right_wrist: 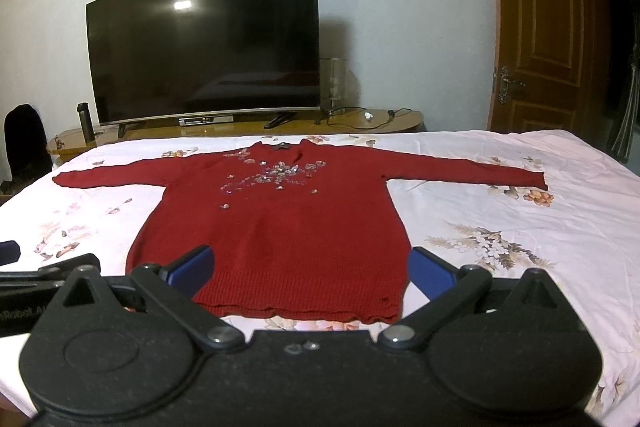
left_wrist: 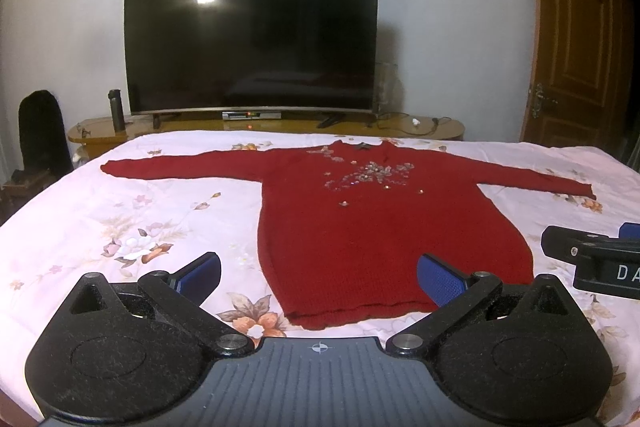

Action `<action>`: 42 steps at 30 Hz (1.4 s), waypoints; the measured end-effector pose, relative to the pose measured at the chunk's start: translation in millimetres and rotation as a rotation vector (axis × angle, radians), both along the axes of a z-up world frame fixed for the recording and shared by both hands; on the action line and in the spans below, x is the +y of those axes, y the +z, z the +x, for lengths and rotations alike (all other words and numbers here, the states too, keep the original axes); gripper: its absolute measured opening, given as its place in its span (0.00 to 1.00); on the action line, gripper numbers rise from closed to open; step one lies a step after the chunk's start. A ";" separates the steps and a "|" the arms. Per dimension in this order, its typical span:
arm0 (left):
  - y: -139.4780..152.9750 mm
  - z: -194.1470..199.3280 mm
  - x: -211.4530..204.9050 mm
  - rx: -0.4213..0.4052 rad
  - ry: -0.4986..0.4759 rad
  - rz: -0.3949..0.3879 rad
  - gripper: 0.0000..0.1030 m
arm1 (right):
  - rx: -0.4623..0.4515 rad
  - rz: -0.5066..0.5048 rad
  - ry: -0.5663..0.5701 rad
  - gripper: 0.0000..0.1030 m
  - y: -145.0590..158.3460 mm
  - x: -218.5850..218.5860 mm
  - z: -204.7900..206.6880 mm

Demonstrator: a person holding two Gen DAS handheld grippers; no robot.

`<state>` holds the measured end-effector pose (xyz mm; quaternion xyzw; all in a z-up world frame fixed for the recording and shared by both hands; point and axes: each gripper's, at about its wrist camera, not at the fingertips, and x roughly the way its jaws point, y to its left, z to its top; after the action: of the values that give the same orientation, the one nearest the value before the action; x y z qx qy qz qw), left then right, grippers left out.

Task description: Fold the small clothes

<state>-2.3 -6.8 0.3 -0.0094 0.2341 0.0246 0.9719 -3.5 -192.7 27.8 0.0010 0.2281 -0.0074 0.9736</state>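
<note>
Sweater, dark red knit, long-sleeved, beaded chest (left_wrist: 372,227), spread flat front-up on floral white bedsheet (left_wrist: 120,227); likely soft, limp, light; pinch hem corners or cuffs, avoiding beads; left gripper (left_wrist: 318,277) and right gripper (right_wrist: 312,267) both released, empty.

Both tongs are held level and side by side, the left tongs (left_wrist: 319,273) and right tongs (right_wrist: 311,269) spread wide with nothing between their blue pads
</note>
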 end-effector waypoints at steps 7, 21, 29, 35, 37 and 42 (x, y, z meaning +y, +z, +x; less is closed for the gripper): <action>-0.3 0.1 -1.3 -0.001 -0.002 0.004 1.00 | 0.001 0.000 0.000 1.00 1.1 0.8 0.2; -0.7 -1.9 -0.3 0.000 0.004 0.001 1.00 | -0.001 -0.001 0.013 1.00 1.1 -0.2 -2.6; -0.5 -3.3 -0.3 -0.003 0.003 0.004 1.00 | -0.002 -0.002 0.013 1.00 3.0 -1.8 -2.4; 0.1 -4.1 -0.5 -0.005 0.005 0.008 1.00 | -0.001 -0.001 0.018 1.00 2.4 -1.2 -2.0; 0.1 -4.4 -1.2 -0.003 0.008 0.011 1.00 | -0.003 -0.002 0.018 1.00 2.6 -1.4 -2.2; 0.4 -3.2 -0.6 0.001 0.010 0.013 1.00 | -0.001 0.000 0.019 1.00 2.0 -1.5 -3.1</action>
<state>-5.5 -7.4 0.7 -0.0044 0.2343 0.0308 0.9717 -6.6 -194.2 29.8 -0.0014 0.2275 0.0019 0.9738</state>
